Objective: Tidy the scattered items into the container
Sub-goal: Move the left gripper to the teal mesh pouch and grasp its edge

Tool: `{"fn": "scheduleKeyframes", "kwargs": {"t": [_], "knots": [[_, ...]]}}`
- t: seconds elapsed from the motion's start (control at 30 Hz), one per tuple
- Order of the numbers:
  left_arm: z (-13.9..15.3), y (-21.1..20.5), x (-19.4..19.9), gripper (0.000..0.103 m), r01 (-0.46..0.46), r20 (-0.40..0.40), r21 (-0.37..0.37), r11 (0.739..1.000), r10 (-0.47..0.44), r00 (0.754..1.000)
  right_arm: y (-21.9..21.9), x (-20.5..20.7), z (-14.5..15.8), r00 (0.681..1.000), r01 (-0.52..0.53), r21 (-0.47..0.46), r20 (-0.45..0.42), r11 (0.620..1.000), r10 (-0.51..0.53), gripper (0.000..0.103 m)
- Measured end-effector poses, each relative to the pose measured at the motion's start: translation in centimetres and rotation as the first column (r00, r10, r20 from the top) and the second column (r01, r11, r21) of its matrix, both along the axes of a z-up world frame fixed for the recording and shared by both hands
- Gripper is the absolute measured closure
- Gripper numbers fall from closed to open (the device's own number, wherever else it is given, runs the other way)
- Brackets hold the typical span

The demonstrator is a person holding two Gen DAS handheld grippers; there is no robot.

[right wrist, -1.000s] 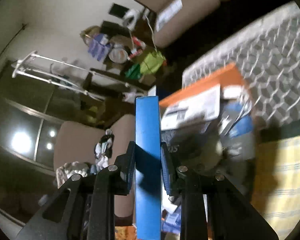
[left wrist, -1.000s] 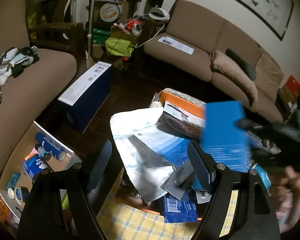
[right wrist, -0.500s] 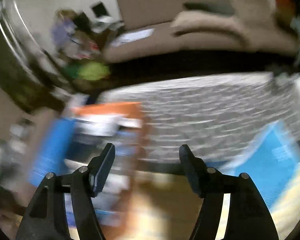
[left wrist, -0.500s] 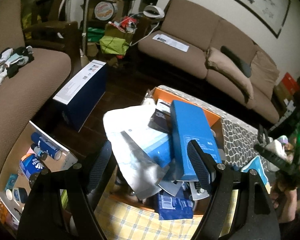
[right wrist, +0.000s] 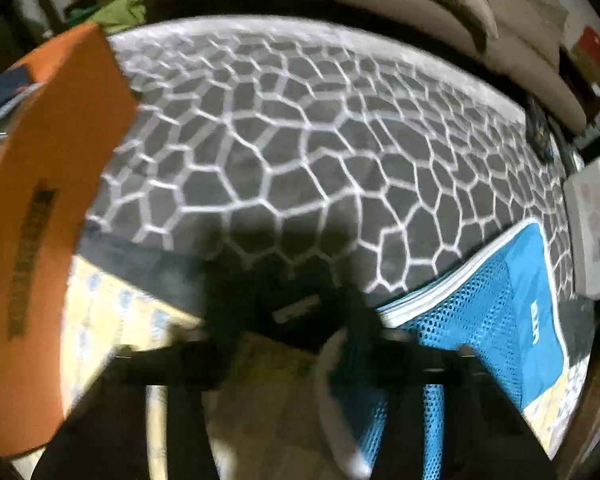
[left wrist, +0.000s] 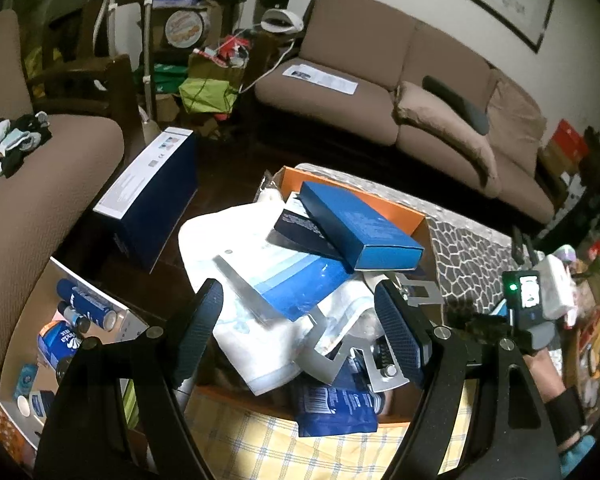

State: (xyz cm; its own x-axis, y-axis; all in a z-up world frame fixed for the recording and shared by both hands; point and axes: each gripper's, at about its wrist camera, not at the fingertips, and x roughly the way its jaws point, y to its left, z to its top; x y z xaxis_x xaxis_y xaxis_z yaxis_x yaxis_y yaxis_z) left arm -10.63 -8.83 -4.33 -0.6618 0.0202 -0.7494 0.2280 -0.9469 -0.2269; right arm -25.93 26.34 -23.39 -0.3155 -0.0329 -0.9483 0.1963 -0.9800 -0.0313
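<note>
Left wrist view: orange box (left wrist: pixel 414 216) stood on the bench (left wrist: pixel 472 252), piled above its rim. Contents, top down: blue carton (left wrist: pixel 360 226) lying tilted on a dark booklet (left wrist: pixel 304 226); blue-and-white packet (left wrist: pixel 296 284); white plastic bags (left wrist: pixel 240 240); metal brackets (left wrist: pixel 380 360); dark blue pouch (left wrist: pixel 336 408) hanging over the near wall onto the yellow checked cloth (left wrist: pixel 260 444). Left gripper (left wrist: pixel 300 328) hovered over the pile, jaws released and spread wide, nothing between them. Right gripper (left wrist: pixel 524 300) showed at the right edge with a lit screen, a hand (left wrist: pixel 556 384) in a dark wrist strap behind it.

Right wrist view, heavily blurred: right gripper (right wrist: pixel 292 332) pointed down at the bench's grey honeycomb mat (right wrist: pixel 300 140) near its seam with the yellow cloth; its jaws had just been closing, though whether clenched or on anything could not be told. A blue mesh pouch (right wrist: pixel 500 300) lay just beside them, the orange box (right wrist: pixel 52 160) at left, a white box (right wrist: pixel 596 232) at right.
</note>
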Motion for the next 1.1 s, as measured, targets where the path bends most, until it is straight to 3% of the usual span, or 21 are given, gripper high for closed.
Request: {"fn": "scheduleKeyframes", "kwargs": {"t": [0.13, 0.2, 0.37, 0.47, 0.57, 0.63, 0.67, 0.7, 0.73, 0.77, 0.8, 0.9, 1.0, 1.07, 1.1], "knots": [[0.1, 0.4, -0.1, 0.027, 0.012, -0.002, -0.001, 1.0, -0.012, 1.0, 0.6, 1.9, 0.8, 1.0, -0.006, -0.018, -0.028, 1.0, 0.005, 0.068], [0.1, 0.7, 0.1, 0.028, 0.022, -0.008, 0.0, 1.0, -0.022, 1.0, 2.1, 3.2, 2.7, 0.996, 0.043, -0.114, -0.071, 0.993, -0.051, 0.068], [0.7, 2.3, 0.6, 0.027, 0.097, -0.041, -0.007, 0.995, -0.097, 0.994, 8.5, 9.4, 10.2, 0.945, 0.083, -0.436, -0.25, 0.896, -0.209, 0.068], [0.7, 4.3, 0.8, 0.027, 0.203, -0.052, 0.029, 0.979, -0.202, 0.978, 12.7, 13.3, 13.5, 0.911, 0.146, -0.523, -0.259, 0.84, -0.32, 0.067], [-0.1, 8.2, 1.3, 0.023, 0.351, -0.037, 0.1, 0.931, -0.349, 0.936, 16.5, 17.6, 14.7, 0.883, 0.238, -0.459, -0.265, 0.856, -0.388, 0.067], [-1.7, 13.6, 2.1, 0.007, 0.46, -0.023, 0.175, 0.871, -0.463, 0.886, 18.7, 19.9, 14.5, 0.867, 0.3, -0.419, -0.256, 0.857, -0.428, 0.067], [-2.5, 15.7, 2.2, 0.003, 0.49, -0.019, 0.214, 0.845, -0.498, 0.867, 19.9, 21.3, 13.8, 0.855, 0.341, -0.407, -0.241, 0.847, -0.46, 0.067], [-4.3, 19.6, 2.2, 0.0, 0.526, -0.008, 0.289, 0.8, -0.547, 0.837, 20.8, 22.0, 13.1, 0.845, 0.366, -0.407, -0.231, 0.837, -0.482, 0.067], [-5.8, 22.3, 2.0, 0.0, 0.528, 0.026, 0.327, 0.784, -0.566, 0.824, 22.0, 22.9, 12.3, 0.827, 0.407, -0.407, -0.216, 0.818, -0.519, 0.067], [-7.1, 24.7, 1.7, 0.0, 0.514, 0.077, 0.345, 0.786, -0.569, 0.819, 22.6, 23.8, 11.8, 0.812, 0.435, -0.403, -0.21, 0.805, -0.544, 0.067], [-9.4, 28.1, 0.7, 0.001, 0.471, 0.161, 0.36, 0.805, -0.551, 0.819, 23.4, 24.2, 11.3, 0.8, 0.461, -0.393, -0.203, 0.795, -0.565, 0.067], [-12.6, 33.4, -1.8, 0.001, 0.392, 0.22, 0.369, 0.843, -0.489, 0.844, 25.1, 24.7, 10.7, 0.779, 0.496, -0.407, -0.181, 0.767, -0.6, 0.067], [-14.9, 37.8, -4.8, 0.001, 0.333, 0.267, 0.245, 0.91, -0.394, 0.88, 25.9, 24.5, 10.2, 0.768, 0.512, -0.42, -0.165, 0.749, -0.618, 0.067], [-16.7, 39.7, -6.2, 0.001, 0.321, 0.316, 0.205, 0.925, -0.373, 0.872, 26.0, 24.3, 9.8, 0.775, 0.515, -0.409, -0.153, 0.753, -0.613, 0.067], [-17.8, 40.3, -6.5, 0.009, 0.302, 0.348, 0.189, 0.934, -0.352, 0.869, 26.0, 24.3, 9.6, 0.777, 0.515, -0.4, -0.157, 0.758, -0.61, 0.067]]}}
